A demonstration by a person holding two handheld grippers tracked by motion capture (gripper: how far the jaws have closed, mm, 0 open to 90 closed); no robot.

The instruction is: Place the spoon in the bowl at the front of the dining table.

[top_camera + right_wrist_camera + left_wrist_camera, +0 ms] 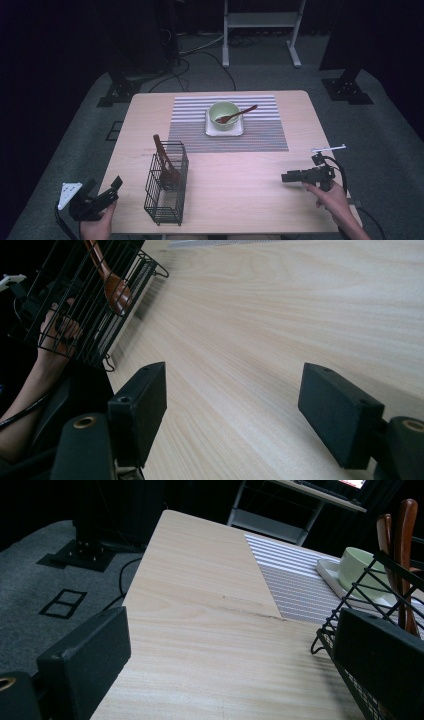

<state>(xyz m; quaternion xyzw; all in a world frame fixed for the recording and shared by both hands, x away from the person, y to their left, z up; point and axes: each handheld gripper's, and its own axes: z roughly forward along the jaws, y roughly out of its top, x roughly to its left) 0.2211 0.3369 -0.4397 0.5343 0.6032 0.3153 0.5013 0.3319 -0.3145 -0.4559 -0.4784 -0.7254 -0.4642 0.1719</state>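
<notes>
The left gripper [102, 196] has its jaws apart and holds nothing, at the near left corner of the table [250, 175], beside the wire basket [166, 184] with wooden utensils. The right gripper [295, 176] is also apart and empty, near the right edge. The green bowl [223, 114] with a spoon [236, 115] sits on the striped mat [260, 135]. I think the light basket may tip if a jaw pushes its side

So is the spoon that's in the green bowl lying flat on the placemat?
No, the spoon rests inside the green bowl, its handle propped up over the rim toward the right, clear of the striped placemat.
</notes>
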